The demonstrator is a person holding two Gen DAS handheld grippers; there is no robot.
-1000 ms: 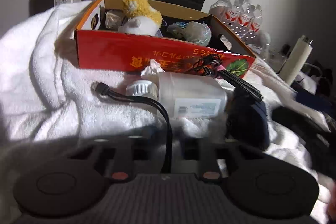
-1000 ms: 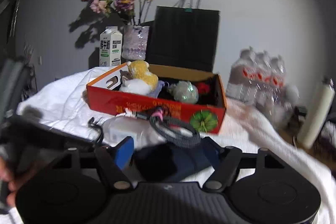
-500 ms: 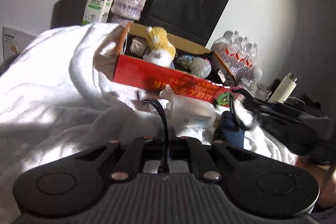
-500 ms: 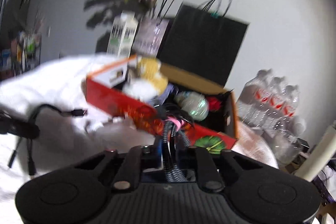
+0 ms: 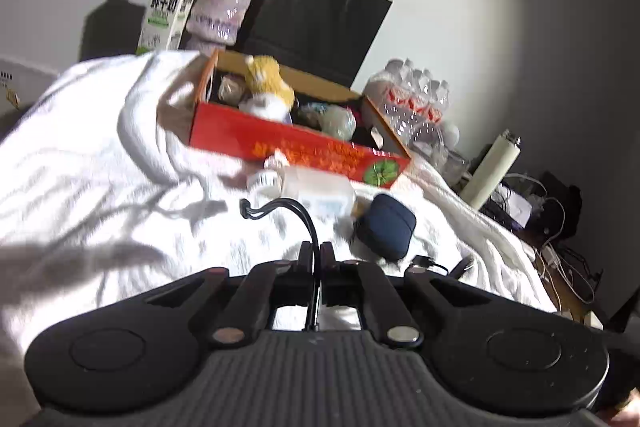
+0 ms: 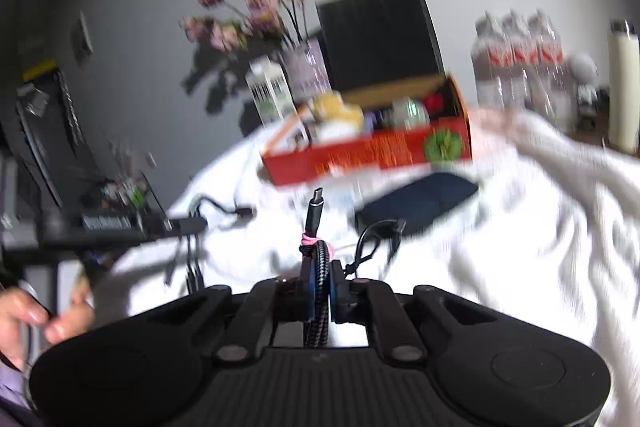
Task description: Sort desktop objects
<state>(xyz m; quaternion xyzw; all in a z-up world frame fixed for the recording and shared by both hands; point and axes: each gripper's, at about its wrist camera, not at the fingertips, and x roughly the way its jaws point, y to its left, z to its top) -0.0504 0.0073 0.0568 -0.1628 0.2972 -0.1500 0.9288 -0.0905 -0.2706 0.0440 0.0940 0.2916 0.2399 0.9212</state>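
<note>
My left gripper [image 5: 317, 255] is shut on a thin black cable [image 5: 292, 205] that arcs up and left above the white towel. My right gripper [image 6: 319, 267] is shut on a braided black cable bundle [image 6: 318, 259] tied with a pink band, its plug end pointing up. A red cardboard box [image 5: 296, 143] holds a yellow plush toy [image 5: 266, 77] and other small items; it also shows, blurred, in the right wrist view [image 6: 372, 151]. A white plastic bottle [image 5: 308, 187] and a dark blue pouch [image 5: 386, 225] lie in front of the box.
A milk carton [image 5: 168, 9], a vase of flowers [image 5: 222, 9] and a black paper bag [image 5: 320, 23] stand behind the box. Water bottles [image 5: 412, 99] and a cream flask [image 5: 490, 171] are at the right. The other gripper [image 6: 120, 227] shows at left.
Both grippers have pulled back and lifted with their cables. The right gripper left the blue pouch on the towel and swung; its view is blurred.
</note>
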